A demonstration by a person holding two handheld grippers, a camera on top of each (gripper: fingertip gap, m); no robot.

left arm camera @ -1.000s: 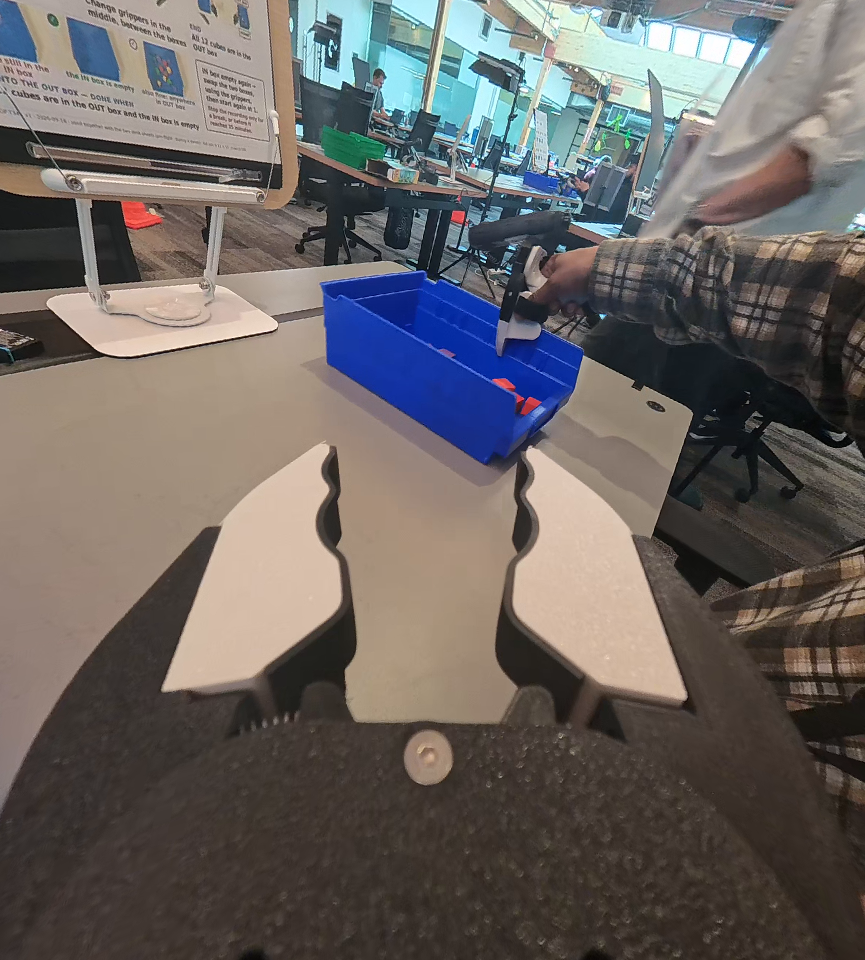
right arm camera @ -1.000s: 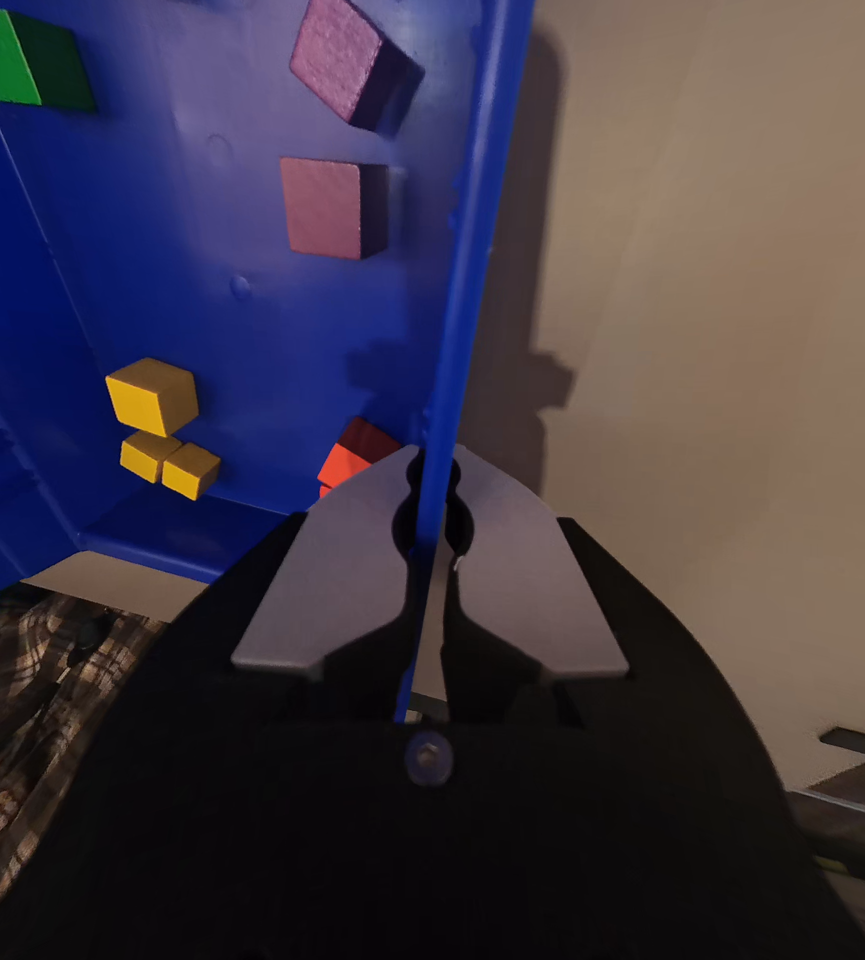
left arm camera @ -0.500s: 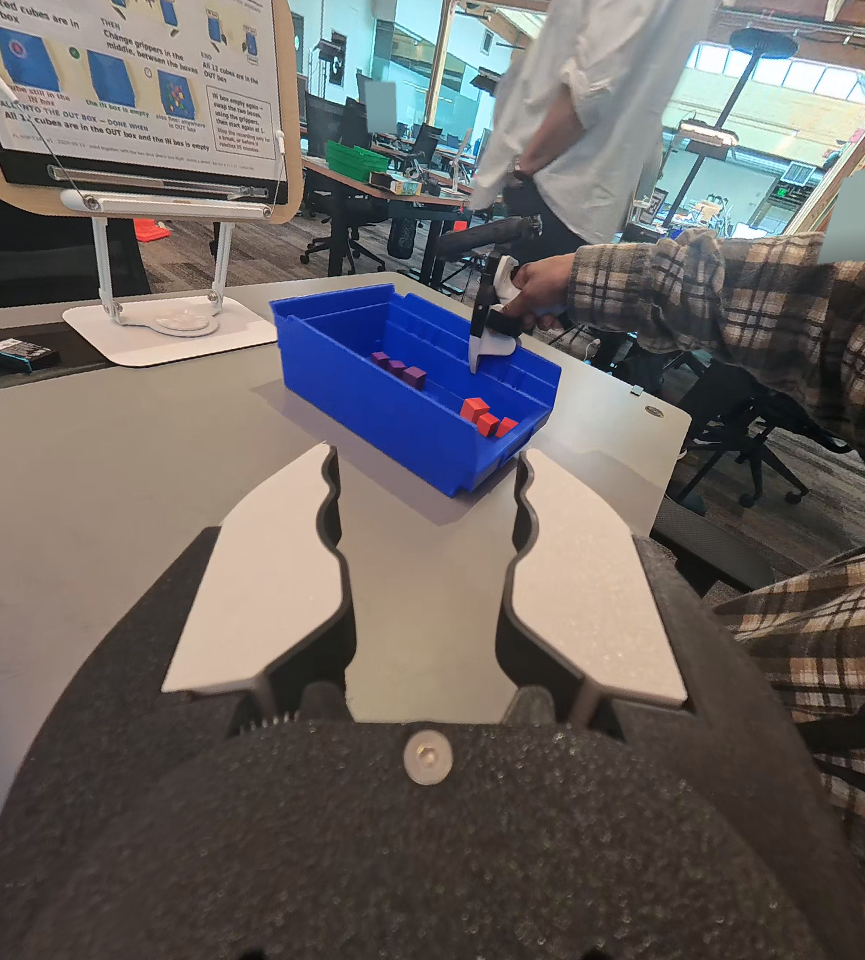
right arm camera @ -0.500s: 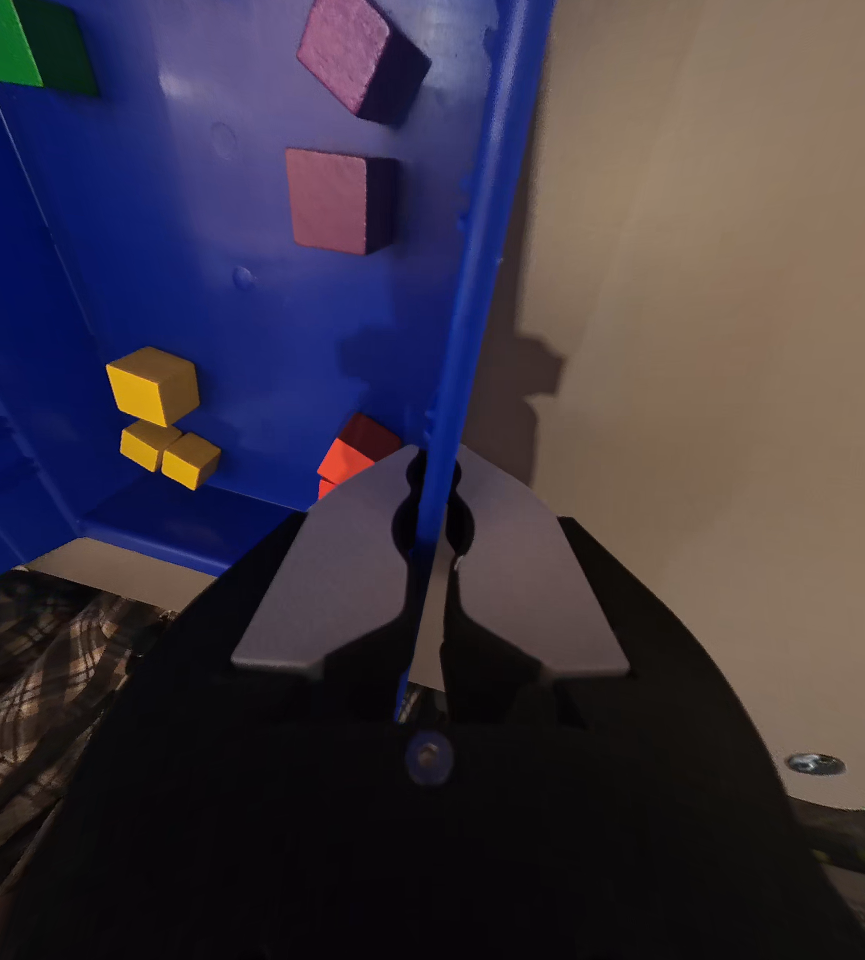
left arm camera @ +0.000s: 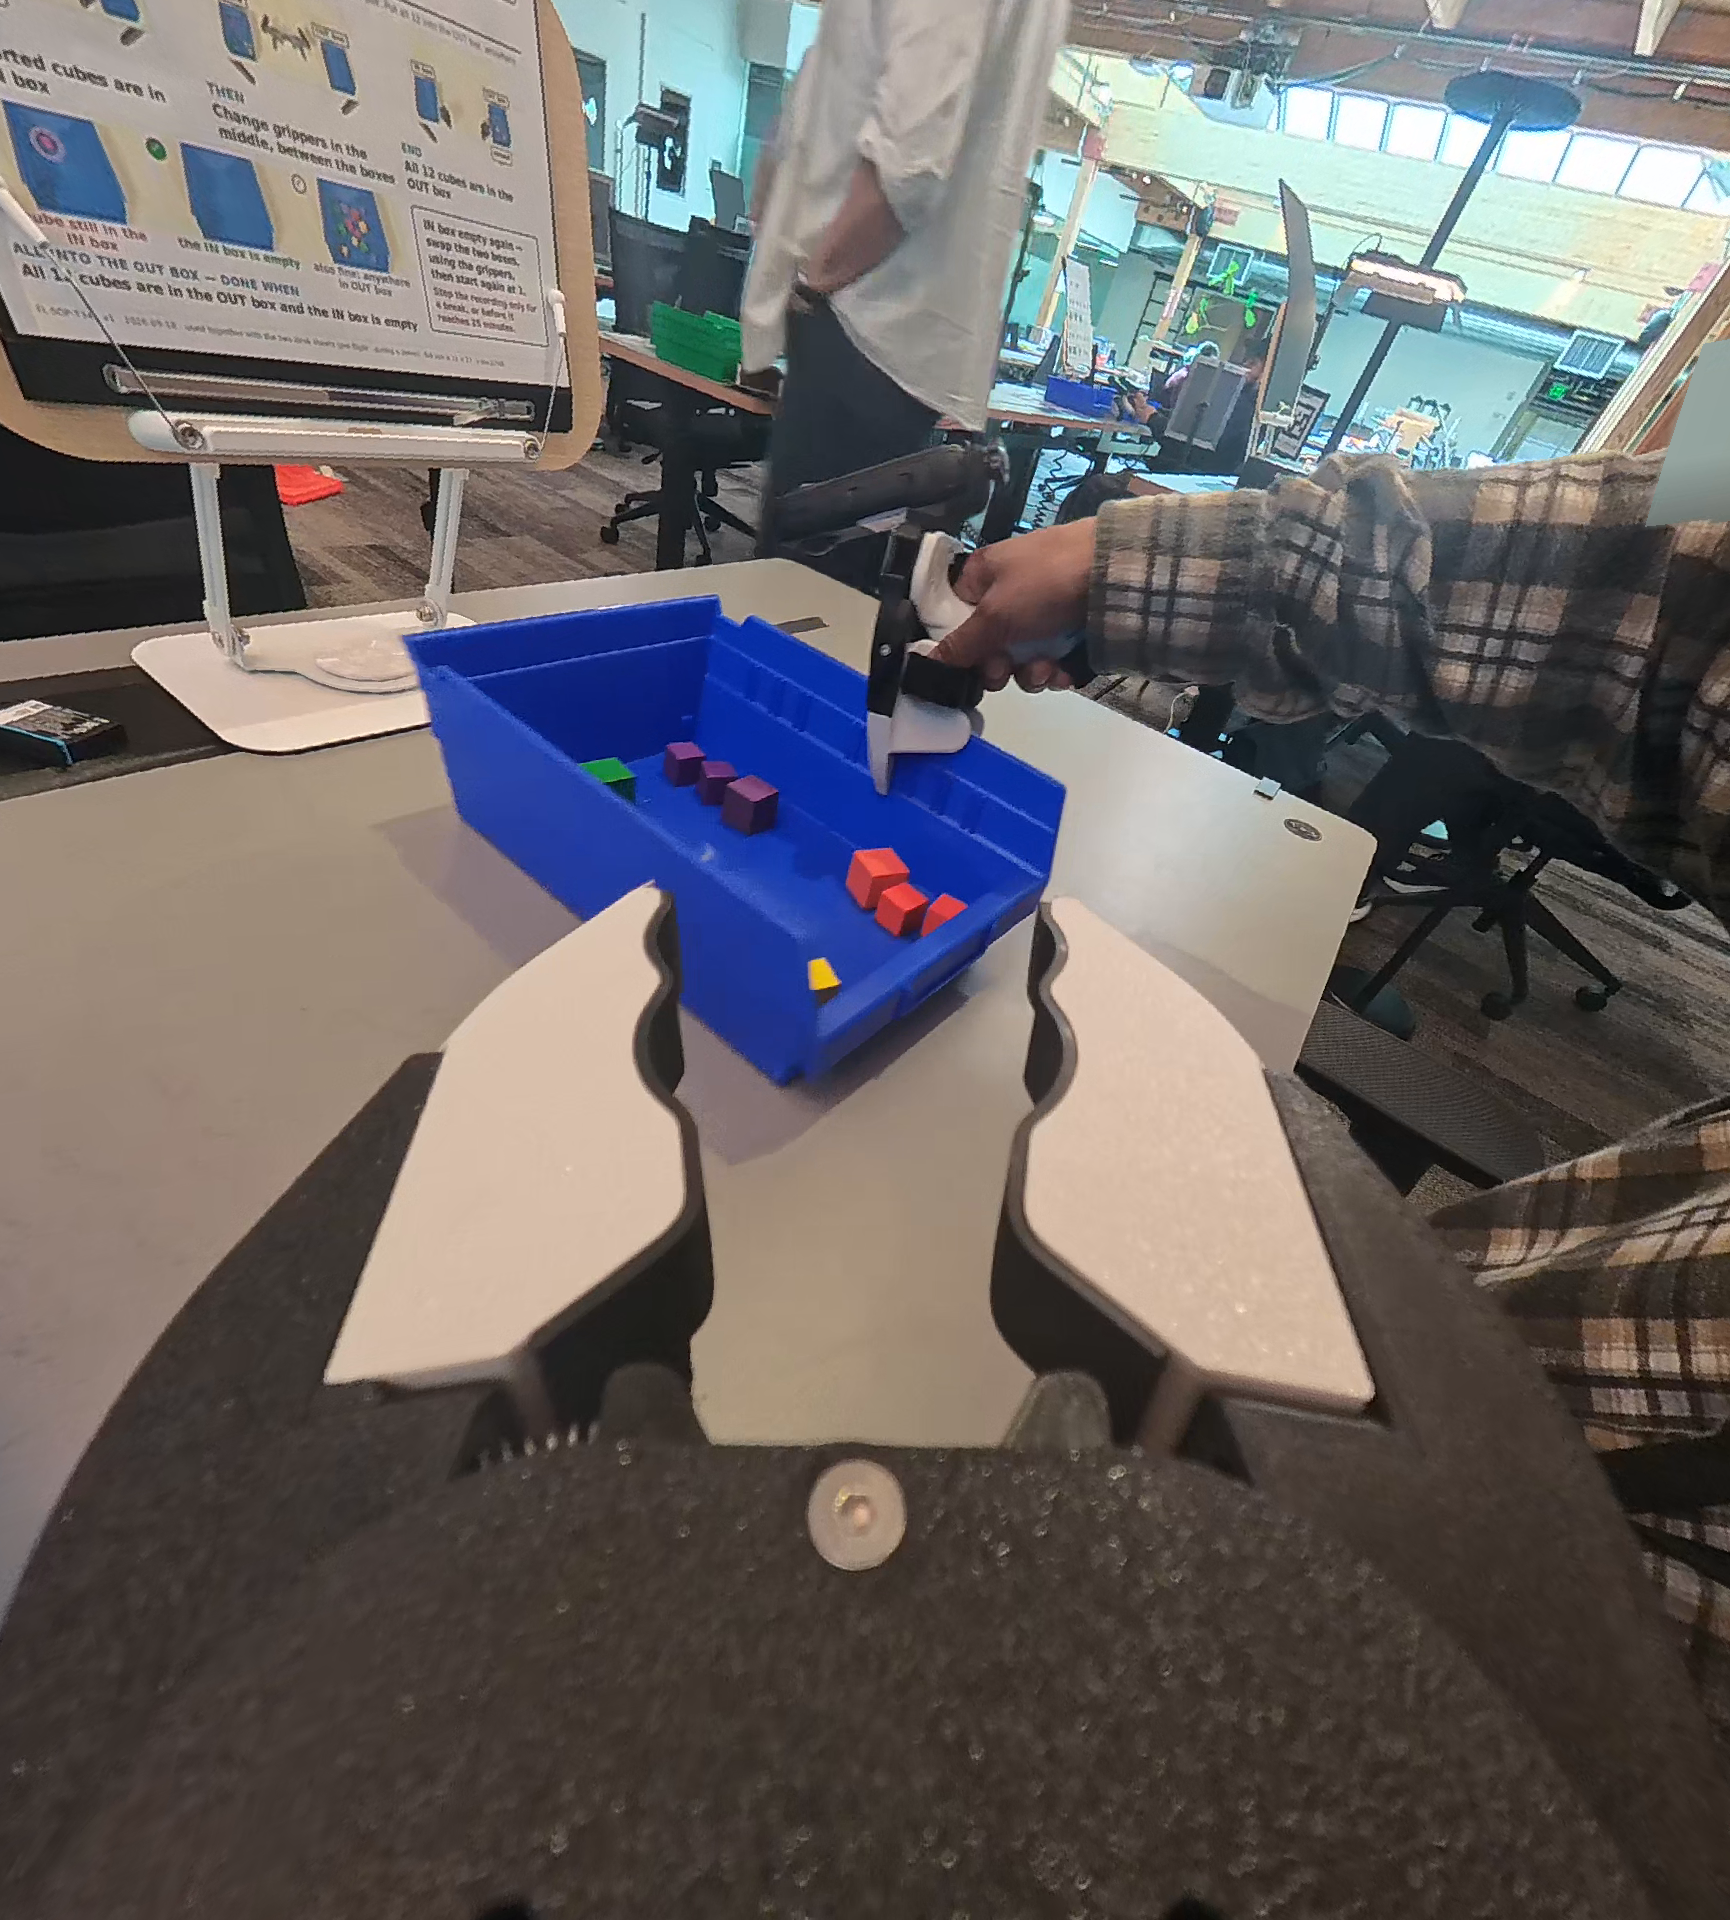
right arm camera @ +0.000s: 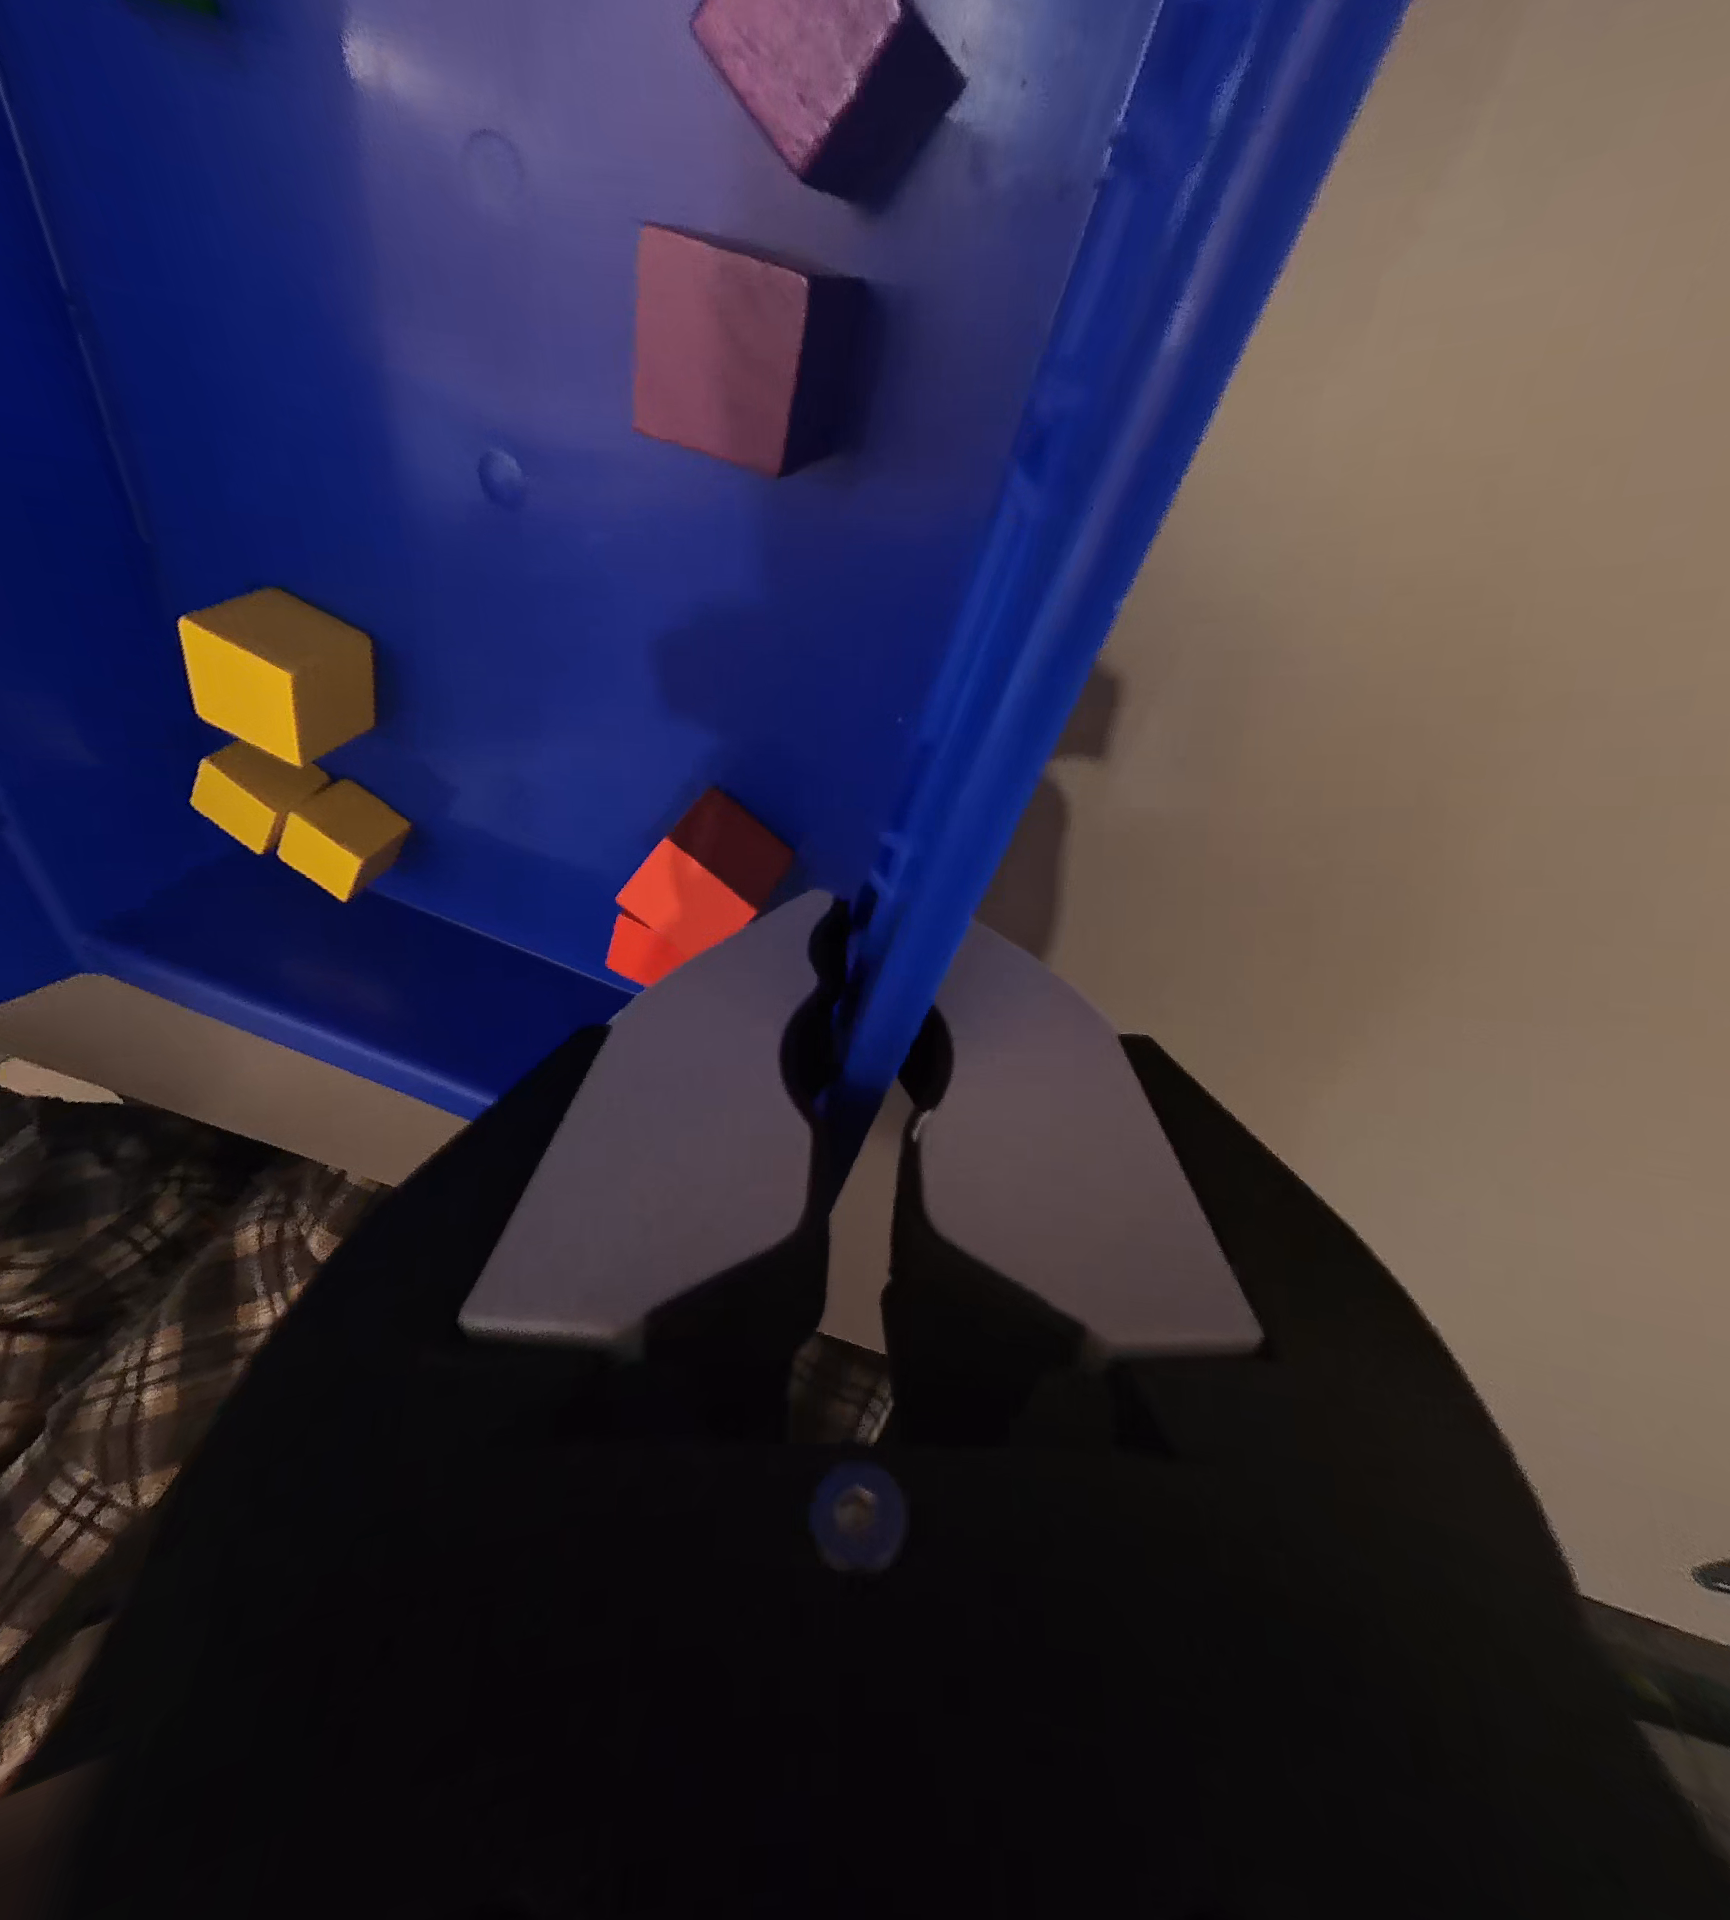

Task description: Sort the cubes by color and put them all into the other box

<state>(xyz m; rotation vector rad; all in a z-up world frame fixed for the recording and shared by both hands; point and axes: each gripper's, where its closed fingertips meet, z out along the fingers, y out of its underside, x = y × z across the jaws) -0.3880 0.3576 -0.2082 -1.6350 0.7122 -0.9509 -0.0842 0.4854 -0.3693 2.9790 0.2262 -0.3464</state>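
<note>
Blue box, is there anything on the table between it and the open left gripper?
Nothing visible. Bare grey table lies between the left gripper and the blue box; the right gripper already grips its far wall.

- My grey table [left arm camera: 165, 1018] carries the blue box [left arm camera: 570, 821], lying slantwise near its far right corner.
- Behind the box stands a white stand base [left arm camera: 248, 675].
- At far left lies a small dark case [left arm camera: 35, 732].

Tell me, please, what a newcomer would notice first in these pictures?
The blue box on the grey table, holding cubes grouped by colour: purple, red, yellow. The right gripper is shut on the box's side wall, while the left gripper hangs open in front.
</note>
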